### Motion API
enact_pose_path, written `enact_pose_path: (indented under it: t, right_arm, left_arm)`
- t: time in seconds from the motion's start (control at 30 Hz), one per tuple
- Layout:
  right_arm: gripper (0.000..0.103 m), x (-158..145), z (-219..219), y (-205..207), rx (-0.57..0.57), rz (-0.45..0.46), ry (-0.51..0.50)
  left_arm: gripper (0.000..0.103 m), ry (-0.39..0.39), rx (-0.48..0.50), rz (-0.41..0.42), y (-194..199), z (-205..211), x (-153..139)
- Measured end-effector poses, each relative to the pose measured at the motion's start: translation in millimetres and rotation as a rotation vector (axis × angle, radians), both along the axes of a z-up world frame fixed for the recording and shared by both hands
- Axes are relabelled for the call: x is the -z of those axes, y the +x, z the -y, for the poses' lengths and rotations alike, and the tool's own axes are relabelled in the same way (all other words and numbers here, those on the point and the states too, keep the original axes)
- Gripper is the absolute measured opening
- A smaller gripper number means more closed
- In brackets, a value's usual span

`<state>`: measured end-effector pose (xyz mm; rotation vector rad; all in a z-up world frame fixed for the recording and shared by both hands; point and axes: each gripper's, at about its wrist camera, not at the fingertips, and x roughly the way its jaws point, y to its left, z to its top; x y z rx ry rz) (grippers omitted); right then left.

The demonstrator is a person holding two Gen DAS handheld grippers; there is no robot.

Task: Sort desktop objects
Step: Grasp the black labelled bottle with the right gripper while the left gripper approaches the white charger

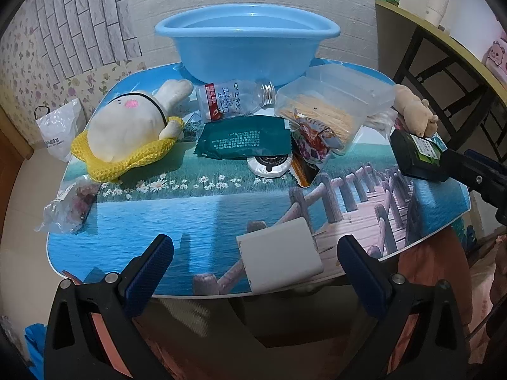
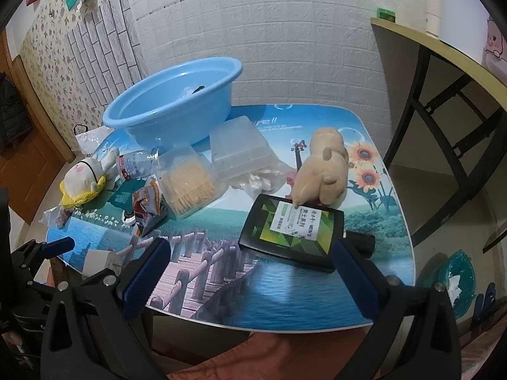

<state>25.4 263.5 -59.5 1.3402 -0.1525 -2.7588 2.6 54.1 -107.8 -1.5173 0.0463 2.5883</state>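
Note:
My left gripper point(image 1: 256, 250) is open over the table's front edge, and a white box point(image 1: 279, 258) lies between its fingers without touching them. My right gripper point(image 2: 250, 253) is open too. A black box with a green label point(image 2: 291, 232) lies just ahead of it, its right corner by the right finger. A tan plush point(image 2: 323, 166) rests against that box's far edge. A blue basin point(image 1: 247, 41) stands at the back. In front of it lie a white rabbit plush in yellow netting point(image 1: 126, 126), an empty bottle point(image 1: 234, 98), a green packet point(image 1: 244, 137), a snack packet point(image 1: 310, 139) and a clear tub of sticks point(image 1: 323, 107).
The picture-printed table point(image 1: 190, 209) also holds a crumpled clear bag point(image 1: 66, 205) at its left edge and a round disc point(image 1: 269, 163). An empty clear tub point(image 2: 237, 152) sits behind the sticks. A yellow-topped desk point(image 2: 443, 50) stands to the right, a white bag point(image 1: 60, 133) on the floor left.

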Motion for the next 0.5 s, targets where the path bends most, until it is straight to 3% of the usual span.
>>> enact_pose_path:
  t: [0.37, 0.5]
  right_arm:
    - [0.103, 0.6, 0.8, 0.0, -0.001, 0.001, 0.001]
    - [0.103, 0.7, 0.8, 0.0, -0.001, 0.001, 0.001]
  left_arm:
    - [0.102, 0.013, -0.013, 0.001, -2.8, 1.5, 4.8]
    - [0.093, 0.035, -0.007, -0.005, -3.6, 2.4, 4.2]
